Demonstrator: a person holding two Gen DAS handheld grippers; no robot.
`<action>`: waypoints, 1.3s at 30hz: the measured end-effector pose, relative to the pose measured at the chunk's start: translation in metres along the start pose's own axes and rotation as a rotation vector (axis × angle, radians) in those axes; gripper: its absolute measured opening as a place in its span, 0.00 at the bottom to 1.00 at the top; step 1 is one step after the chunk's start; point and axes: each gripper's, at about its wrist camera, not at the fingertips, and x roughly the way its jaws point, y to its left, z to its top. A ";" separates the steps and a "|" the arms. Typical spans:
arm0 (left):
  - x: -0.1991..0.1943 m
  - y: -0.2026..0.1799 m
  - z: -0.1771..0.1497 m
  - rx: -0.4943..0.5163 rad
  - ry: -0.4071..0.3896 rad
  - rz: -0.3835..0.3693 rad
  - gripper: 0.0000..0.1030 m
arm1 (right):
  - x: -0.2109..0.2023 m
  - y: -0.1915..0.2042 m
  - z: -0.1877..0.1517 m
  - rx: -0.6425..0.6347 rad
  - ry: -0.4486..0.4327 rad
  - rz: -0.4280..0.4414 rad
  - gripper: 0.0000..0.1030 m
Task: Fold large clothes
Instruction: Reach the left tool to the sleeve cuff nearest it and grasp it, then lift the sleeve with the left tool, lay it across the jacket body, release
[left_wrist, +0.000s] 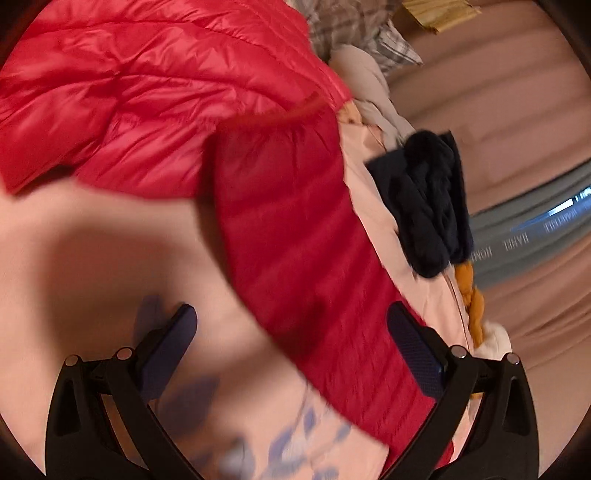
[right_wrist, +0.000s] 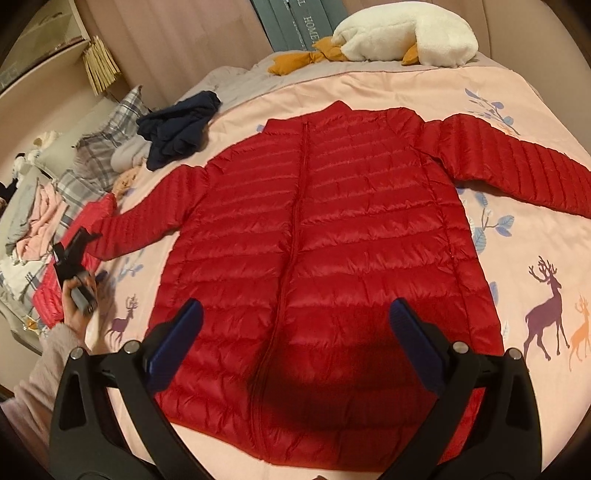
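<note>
A red quilted down jacket (right_wrist: 314, 236) lies flat, front up and zipped, on the pink bedspread (right_wrist: 517, 258), both sleeves spread out. My right gripper (right_wrist: 295, 317) is open and empty, hovering above the jacket's lower hem. My left gripper (left_wrist: 291, 321) is open and empty, over the end of the jacket's left sleeve (left_wrist: 295, 236); the sleeve runs between its fingers, contact unclear. The left gripper also shows in the right wrist view (right_wrist: 79, 240) at the sleeve cuff, held by a hand. A second, lighter red puffy garment (left_wrist: 129, 96) lies beside the sleeve.
A dark navy garment (right_wrist: 177, 129) lies at the bed's upper left, also in the left wrist view (left_wrist: 428, 199). A pile of plaid and pink clothes (right_wrist: 55, 206) sits off the left edge. A white plush toy (right_wrist: 402, 33) with orange parts lies at the bed's head.
</note>
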 end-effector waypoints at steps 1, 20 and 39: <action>0.002 -0.001 0.004 -0.001 -0.017 0.006 0.99 | 0.003 0.001 0.001 -0.004 0.003 -0.007 0.98; -0.016 -0.095 0.003 0.286 -0.034 -0.005 0.04 | 0.017 -0.008 0.003 -0.001 0.012 -0.020 0.98; -0.014 -0.335 -0.306 0.985 0.290 -0.215 0.04 | 0.006 -0.065 -0.001 0.129 -0.018 0.046 0.98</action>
